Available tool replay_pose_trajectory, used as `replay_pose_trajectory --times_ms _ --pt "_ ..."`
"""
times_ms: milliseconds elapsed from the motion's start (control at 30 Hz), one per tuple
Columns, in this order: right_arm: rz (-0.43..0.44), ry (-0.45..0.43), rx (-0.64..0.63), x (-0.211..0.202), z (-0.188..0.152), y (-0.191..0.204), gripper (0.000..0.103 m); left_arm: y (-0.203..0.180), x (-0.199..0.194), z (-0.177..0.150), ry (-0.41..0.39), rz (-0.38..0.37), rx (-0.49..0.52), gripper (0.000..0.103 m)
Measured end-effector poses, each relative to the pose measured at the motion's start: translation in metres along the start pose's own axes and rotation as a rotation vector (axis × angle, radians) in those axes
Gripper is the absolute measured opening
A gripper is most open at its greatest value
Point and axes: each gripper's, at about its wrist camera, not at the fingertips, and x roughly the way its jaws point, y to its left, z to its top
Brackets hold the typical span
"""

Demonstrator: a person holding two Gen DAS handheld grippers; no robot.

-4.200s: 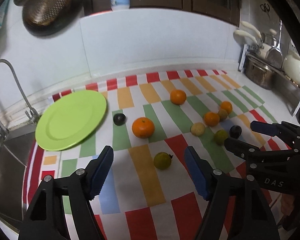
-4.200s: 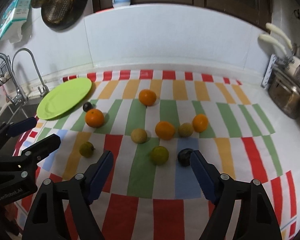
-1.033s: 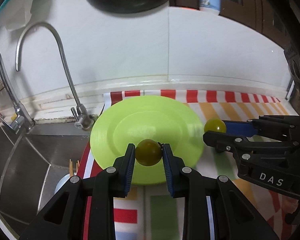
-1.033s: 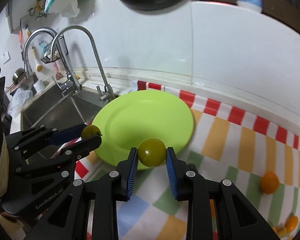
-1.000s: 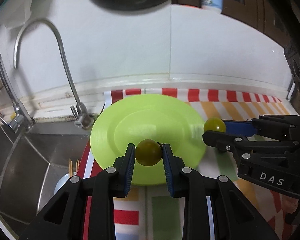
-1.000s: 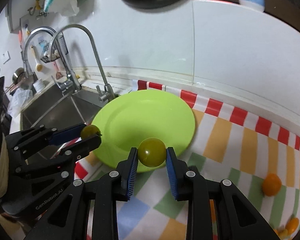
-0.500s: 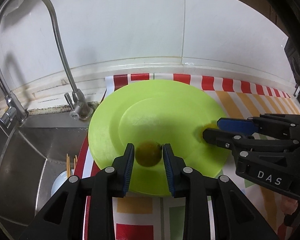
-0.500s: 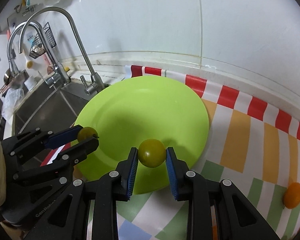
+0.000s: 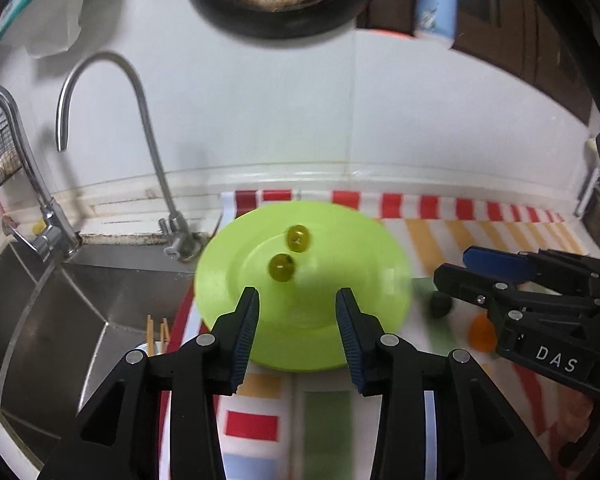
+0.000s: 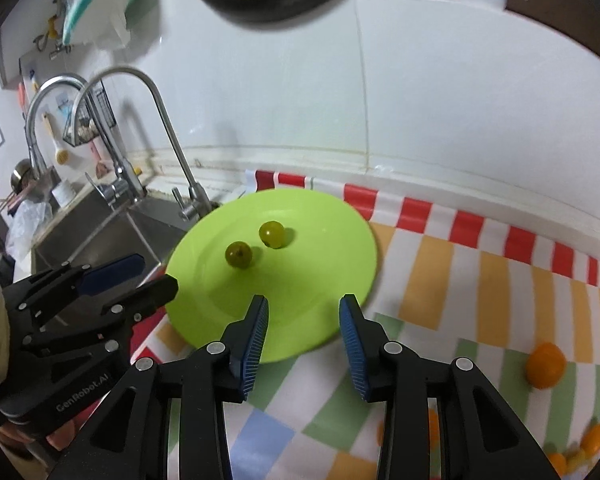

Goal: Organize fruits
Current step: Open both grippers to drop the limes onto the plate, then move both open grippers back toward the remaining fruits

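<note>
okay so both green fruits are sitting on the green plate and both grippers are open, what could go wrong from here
1. The two green fruits are round and lie loose on the shallow green plate; a nudge could send them rolling toward the sink beside it.
2. The left gripper and right gripper hover close together near the plate and might collide.
3. The dark fruit sits close to the plate's edge, so grasping it might bump the plate.

Two green fruits (image 9: 289, 254) (close together), resting on lime plate (image 9: 364, 304)
</note>
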Motion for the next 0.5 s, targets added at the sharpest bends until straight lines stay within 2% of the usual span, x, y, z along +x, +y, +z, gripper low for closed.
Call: replay_pose_trajectory --times_ms 200,367,500 --pt "-0.021 -0.045 0.027 -0.044 -0.009 -0.007 0.038 -0.024 -0.033 -0.001 -0.048 -0.052 0.010 0.045" --pt "-0.053 -0.087 0.051 -0.081 -0.019 -0.016 0.038 -0.048 -0.058 -0.004 -0.086 -0.078 0.044 0.057" --pt "-0.095 -0.124 0.085 -0.109 -0.027 -0.025 0.049 -0.064 -0.073 -0.008 -0.106 -0.111 0.049 0.063"
